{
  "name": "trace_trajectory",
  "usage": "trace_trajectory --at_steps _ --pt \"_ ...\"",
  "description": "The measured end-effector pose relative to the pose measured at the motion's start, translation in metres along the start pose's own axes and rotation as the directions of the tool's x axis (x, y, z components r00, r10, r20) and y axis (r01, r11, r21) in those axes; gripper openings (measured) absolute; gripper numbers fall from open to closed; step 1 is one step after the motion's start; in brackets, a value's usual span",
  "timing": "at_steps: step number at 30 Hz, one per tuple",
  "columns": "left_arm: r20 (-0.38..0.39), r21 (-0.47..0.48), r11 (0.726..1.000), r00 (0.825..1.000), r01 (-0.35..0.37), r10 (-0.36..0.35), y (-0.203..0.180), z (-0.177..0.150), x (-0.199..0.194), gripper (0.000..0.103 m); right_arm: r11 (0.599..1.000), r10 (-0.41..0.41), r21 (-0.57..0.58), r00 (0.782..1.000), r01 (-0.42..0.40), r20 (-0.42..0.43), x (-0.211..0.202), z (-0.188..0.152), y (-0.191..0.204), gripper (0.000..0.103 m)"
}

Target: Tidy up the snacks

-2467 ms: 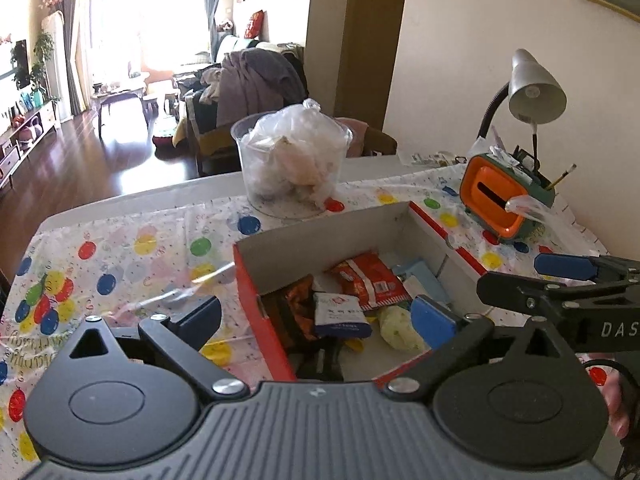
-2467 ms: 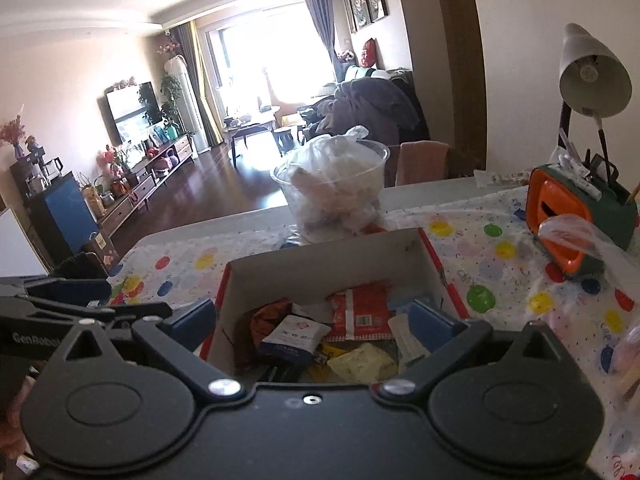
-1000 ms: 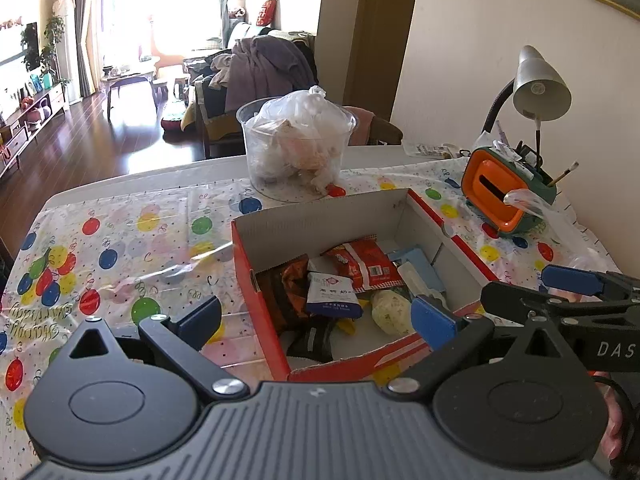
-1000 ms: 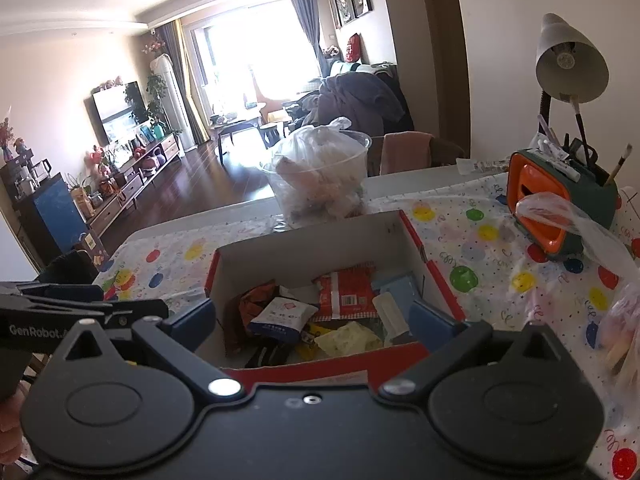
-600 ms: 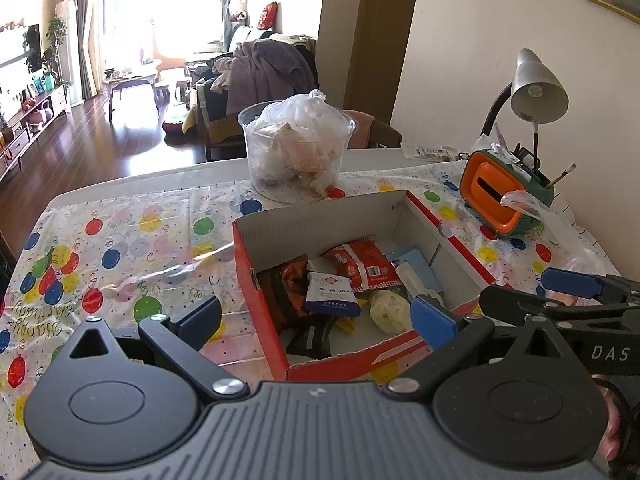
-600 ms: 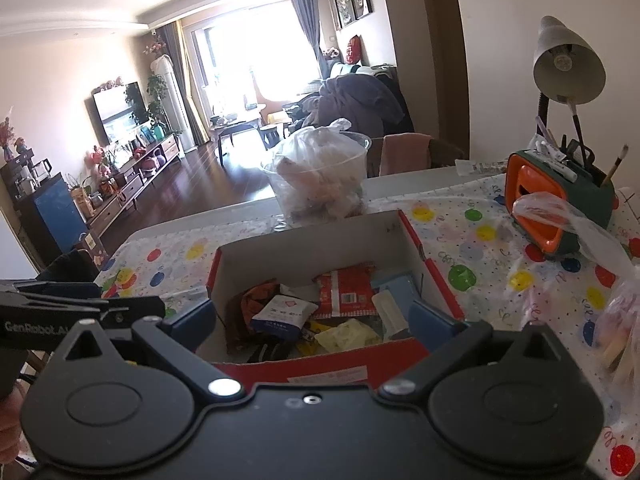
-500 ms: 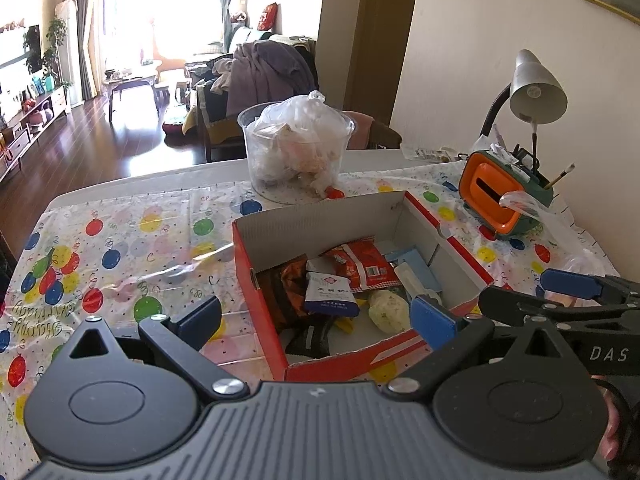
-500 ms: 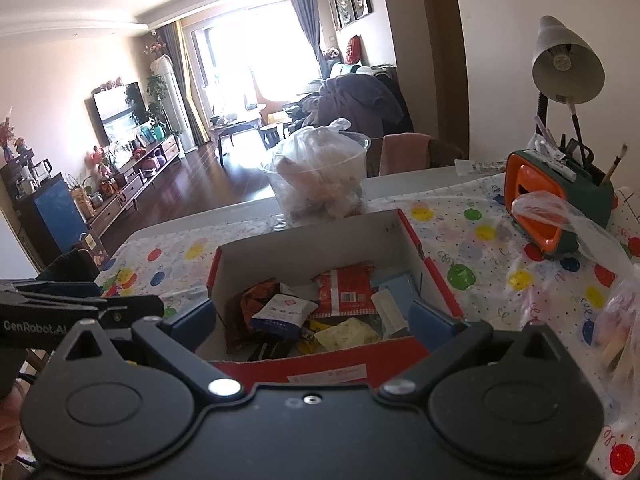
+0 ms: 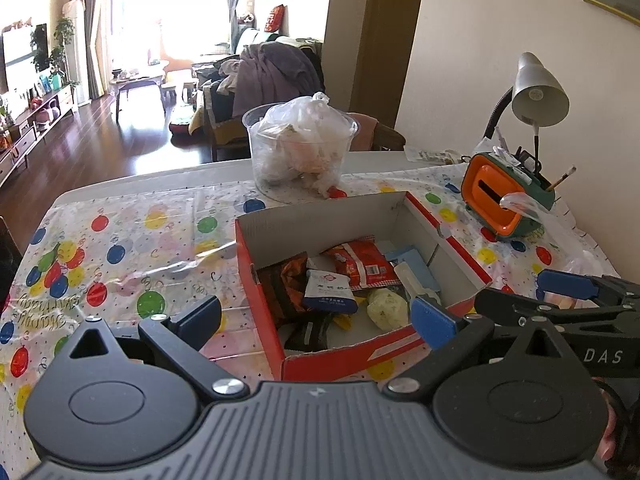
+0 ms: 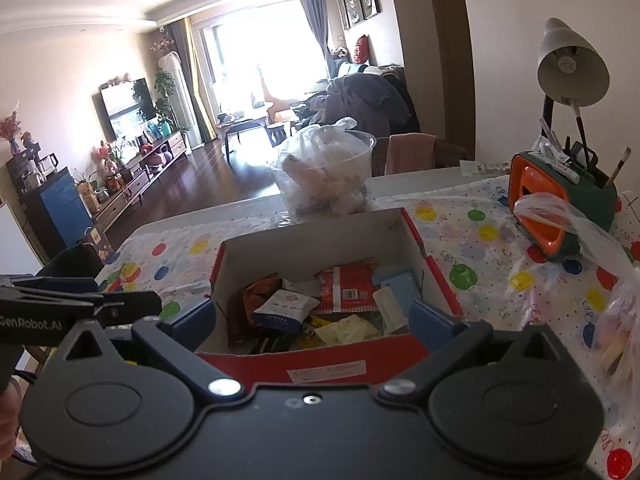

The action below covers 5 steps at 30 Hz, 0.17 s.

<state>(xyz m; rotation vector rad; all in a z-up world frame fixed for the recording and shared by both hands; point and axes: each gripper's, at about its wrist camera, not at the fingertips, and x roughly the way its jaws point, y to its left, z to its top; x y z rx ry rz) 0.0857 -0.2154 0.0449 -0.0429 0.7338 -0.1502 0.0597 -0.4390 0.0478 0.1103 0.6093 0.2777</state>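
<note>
Both grippers are spread wide and holding nothing: the left gripper (image 9: 316, 316) and right gripper (image 10: 312, 318) hover just short of the near wall of the red cardboard box (image 10: 320, 366) on the balloon-print tablecloth (image 9: 132, 240). The snacks (image 9: 348, 276) are piled inside it, a red packet (image 10: 346, 284) and a white-and-blue packet (image 9: 330, 292) on top, but the darker wrappers underneath are too jumbled to make out. A plastic bag (image 10: 576, 232) at the right is blurry and cut off.
</note>
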Motion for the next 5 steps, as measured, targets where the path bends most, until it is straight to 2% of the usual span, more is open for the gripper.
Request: trace_trajectory --at_steps 5 --pt "-0.003 -0.004 1.0 1.0 -0.02 0.02 -0.0016 -0.0038 0.0002 0.102 1.0 0.022 -0.021 1.0 -0.022 -0.009 0.0038 -0.0002 -0.0006 0.103"
